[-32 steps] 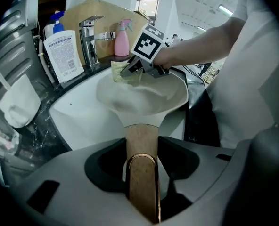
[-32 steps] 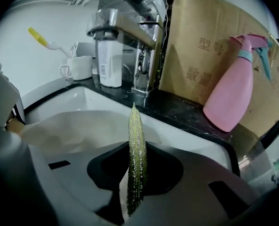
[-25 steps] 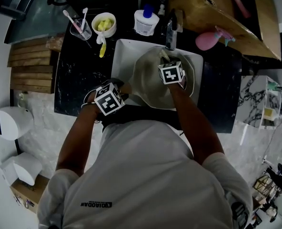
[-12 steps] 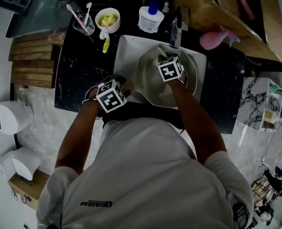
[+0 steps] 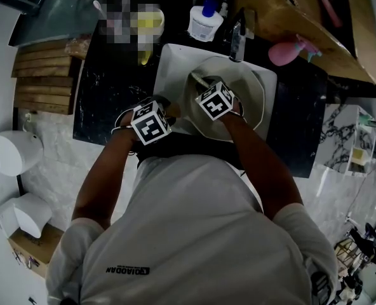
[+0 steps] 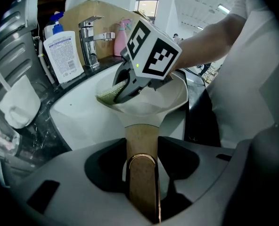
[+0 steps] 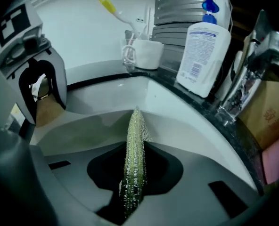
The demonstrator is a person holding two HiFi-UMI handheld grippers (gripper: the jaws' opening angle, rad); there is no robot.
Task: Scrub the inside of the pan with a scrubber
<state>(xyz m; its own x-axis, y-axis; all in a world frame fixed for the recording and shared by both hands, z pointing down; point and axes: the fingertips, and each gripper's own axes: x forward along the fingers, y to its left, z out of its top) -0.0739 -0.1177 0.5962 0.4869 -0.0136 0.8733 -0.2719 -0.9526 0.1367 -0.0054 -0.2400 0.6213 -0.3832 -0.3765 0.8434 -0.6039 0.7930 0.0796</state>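
A pale pan (image 5: 242,110) lies in the white sink (image 5: 167,65). Its wooden handle (image 6: 142,147) points at me, and my left gripper (image 5: 166,115) is shut on it. My right gripper (image 5: 201,84) is over the pan's left half, shut on a flat green-yellow scrubber (image 7: 135,145). In the left gripper view the scrubber (image 6: 111,91) presses against the pan's inner wall (image 6: 151,102) under the right gripper's marker cube (image 6: 151,55). In the right gripper view the scrubber's tip meets the pan's inside (image 7: 83,133), with the left gripper (image 7: 36,79) at the left.
A faucet (image 5: 239,40) stands behind the sink with a white soap bottle (image 5: 205,21) to its left. A pink spray bottle (image 5: 283,53) and a cardboard box (image 5: 289,11) are at the back right. A cup (image 7: 144,48) with a yellow toothbrush (image 7: 104,1) stands on the black counter (image 5: 108,94).
My right gripper has slid the scrubber leftward across the pan's inside. The left gripper has stayed on the handle.
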